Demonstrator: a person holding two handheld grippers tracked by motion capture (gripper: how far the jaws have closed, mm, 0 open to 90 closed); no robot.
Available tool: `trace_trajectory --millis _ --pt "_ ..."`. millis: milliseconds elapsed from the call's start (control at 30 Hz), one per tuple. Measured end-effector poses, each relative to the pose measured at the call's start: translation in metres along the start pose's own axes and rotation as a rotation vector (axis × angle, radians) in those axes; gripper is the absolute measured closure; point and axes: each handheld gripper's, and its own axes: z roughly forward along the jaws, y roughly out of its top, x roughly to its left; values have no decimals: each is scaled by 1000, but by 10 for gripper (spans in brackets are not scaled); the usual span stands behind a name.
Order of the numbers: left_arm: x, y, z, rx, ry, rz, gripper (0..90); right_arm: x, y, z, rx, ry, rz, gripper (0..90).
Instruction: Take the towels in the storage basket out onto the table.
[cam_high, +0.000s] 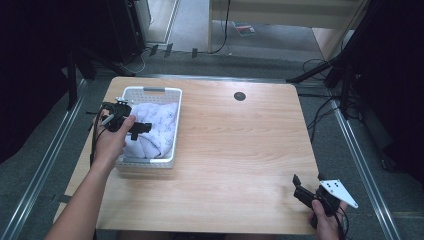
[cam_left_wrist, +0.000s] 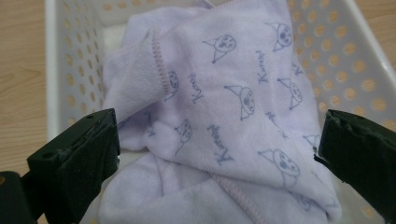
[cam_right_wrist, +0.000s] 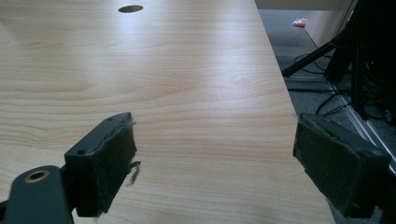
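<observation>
Over the left side of the wooden table (cam_high: 235, 145), the left gripper (cam_high: 141, 127) hangs above a white perforated basket (cam_high: 150, 91), its 2 jaws spread wide with nothing between them. In the left gripper view the jaws frame a pale lilac cloth (cam_left_wrist: 224, 102) printed with small cartoon faces and lettering, which lies bunched in the basket (cam_left_wrist: 74, 70) and takes up most of its floor. The cloth (cam_high: 157, 125) is folded over itself in loose layers, with a stitched hem running along 1 raised fold near the upper left of that view.

It looks like a soft, light fleece or towelling piece: it should weigh little, drape and sag once lifted, and offer no stiff edge to push against. It is not fragile and not slippery, but a shallow pinch may catch only the top layer and let the rest trail or snag on the basket wall. The best hold is probably the raised, hemmed fold, where the material stands up and is thick enough for the pads to bite.

The right gripper (cam_high: 306, 187) rests at the near right corner of the table (cam_right_wrist: 187, 93), well apart from the basket, its jaws also wide and empty over bare wood.
</observation>
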Motion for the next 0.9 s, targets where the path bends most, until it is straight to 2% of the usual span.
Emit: trace_trajectory --millis 233,333,400,433,500,567,700,800,900 --pt "-10 10 29 129 -9 41 0 -1 0 0 -1 6 1 134" --pt "-13 15 38 173 14 64 0 0 0 0 0 8 0 134" --pt "-14 17 45 203 41 62 0 -1 0 0 0 8 0 134" --pt "-14 18 48 239 33 67 0 -1 0 0 0 9 1 134" --pt "-15 18 57 290 47 68 0 -1 0 0 -1 9 0 134" --pt "-15 17 63 319 53 75 0 -1 0 0 0 10 0 134" --pt "-16 15 73 346 49 53 0 0 0 0 0 8 0 134" --pt "-13 12 79 348 19 21 0 0 0 0 1 6 0 134" --pt "-9 11 80 341 -7 8 0 0 0 0 1 6 0 134"
